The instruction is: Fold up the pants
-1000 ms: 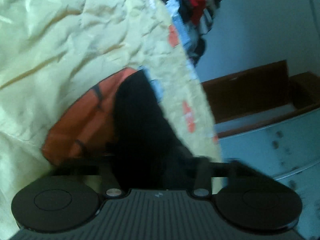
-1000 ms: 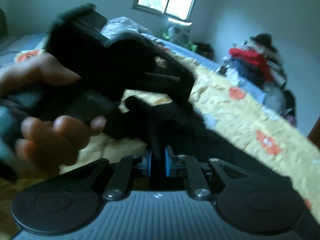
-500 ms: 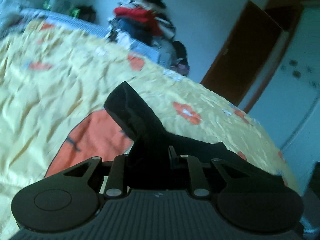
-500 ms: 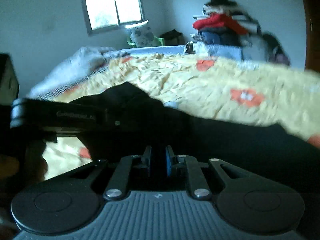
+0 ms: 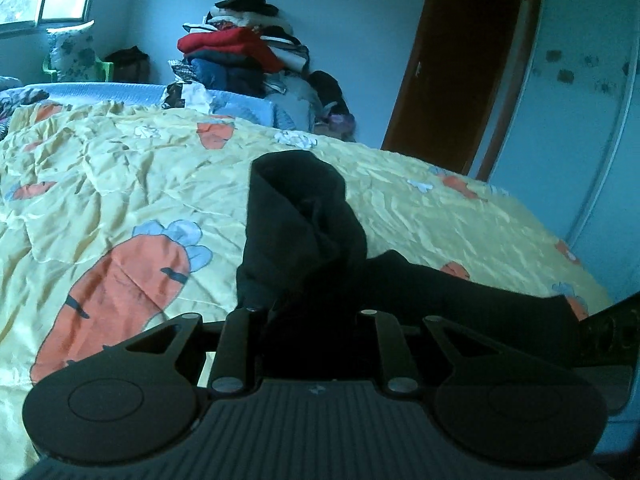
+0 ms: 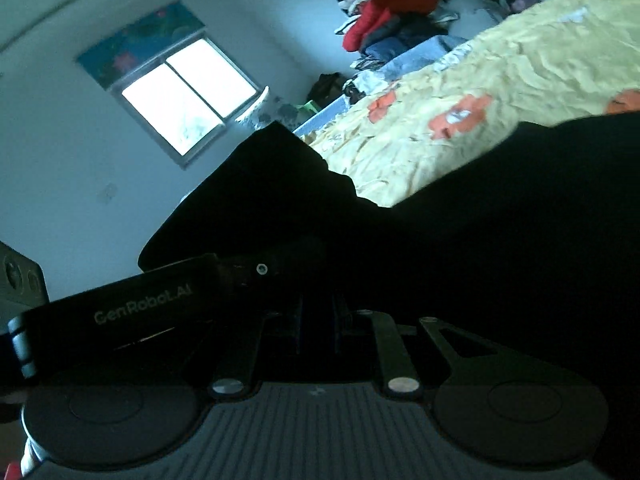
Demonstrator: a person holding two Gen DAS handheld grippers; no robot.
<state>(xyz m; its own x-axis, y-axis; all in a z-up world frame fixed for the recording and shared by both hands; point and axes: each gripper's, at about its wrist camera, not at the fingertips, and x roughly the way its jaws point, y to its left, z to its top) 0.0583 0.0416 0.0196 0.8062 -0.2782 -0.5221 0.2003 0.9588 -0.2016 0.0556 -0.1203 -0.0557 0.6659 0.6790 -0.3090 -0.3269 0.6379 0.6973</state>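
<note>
A bed [image 5: 400,200] covered by a crinkled yellow quilt [image 5: 140,184] printed with orange carrots, with black pants [image 5: 304,224] bunched on top of it.

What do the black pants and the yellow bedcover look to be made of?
Black pants: soft matte cloth, maybe knit or fleece; they slump in thick, rounded folds with no shine. Yellow bedcover: thin woven fabric, slightly glossy, with fine sharp creases and printed carrots; the fibre cannot be told.

Your left gripper [image 6: 276,268] is matte black — silver pivot screws, ribbed grey base, "GenRobot.AI" lettered along its side.
</note>
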